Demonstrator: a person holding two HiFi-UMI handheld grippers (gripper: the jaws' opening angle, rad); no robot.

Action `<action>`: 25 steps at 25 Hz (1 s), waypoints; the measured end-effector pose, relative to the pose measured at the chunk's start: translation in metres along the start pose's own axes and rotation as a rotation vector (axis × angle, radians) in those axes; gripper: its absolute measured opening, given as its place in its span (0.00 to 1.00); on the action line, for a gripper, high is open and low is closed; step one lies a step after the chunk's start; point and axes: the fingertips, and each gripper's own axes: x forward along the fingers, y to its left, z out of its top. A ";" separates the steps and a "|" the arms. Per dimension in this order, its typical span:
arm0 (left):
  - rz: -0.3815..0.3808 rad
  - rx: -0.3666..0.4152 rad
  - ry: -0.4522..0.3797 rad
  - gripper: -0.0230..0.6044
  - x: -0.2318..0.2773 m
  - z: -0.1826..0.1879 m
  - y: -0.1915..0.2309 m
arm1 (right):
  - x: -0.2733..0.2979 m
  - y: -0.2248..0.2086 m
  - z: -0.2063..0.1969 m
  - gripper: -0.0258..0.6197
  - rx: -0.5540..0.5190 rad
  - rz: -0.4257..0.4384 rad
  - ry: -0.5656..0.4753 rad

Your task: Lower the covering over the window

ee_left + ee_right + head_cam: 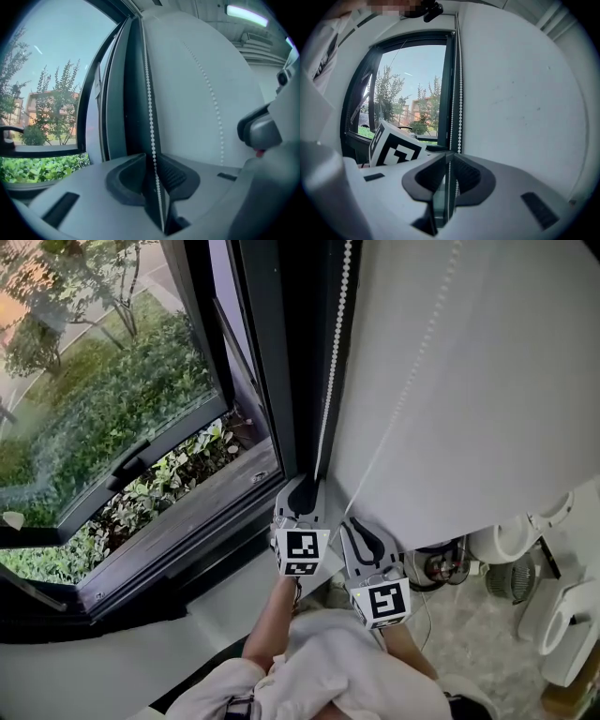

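Bead chain for the covering hangs in two strands at the upper middle of the head view. One strand runs down the dark window frame and the other slants across the white wall. The covering itself shows in no view. The glass of the window is bare from top to sill, so the covering probably sits rolled up above the frame and all the lowering is still to do. The left gripper, at lower centre, is clamped on the strand by the frame, and its own view shows the beads pinched between its closed pads. The right gripper, just beside it and lower right, is likewise closed on a strand, seemingly the slanted one. If both grip opposite sides of one loop, pulling together will only fight. One should loosen while the other draws straight down along the chain's line, steadily, without yanking sideways off the frame. Which strand lowers the covering cannot be told from here.
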 end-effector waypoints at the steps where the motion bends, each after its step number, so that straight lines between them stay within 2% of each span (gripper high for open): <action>1: -0.006 -0.003 -0.002 0.15 -0.001 0.001 0.000 | -0.001 0.001 0.000 0.12 0.001 0.005 0.000; 8: -0.038 -0.033 -0.005 0.06 -0.008 0.001 -0.003 | -0.007 0.002 -0.001 0.12 0.000 0.030 -0.002; 21: -0.081 -0.097 -0.027 0.06 -0.049 -0.003 -0.013 | -0.008 0.014 0.027 0.12 -0.052 0.111 -0.069; 25: -0.101 -0.103 -0.021 0.06 -0.061 -0.007 -0.016 | -0.005 0.021 0.045 0.12 -0.052 0.134 -0.121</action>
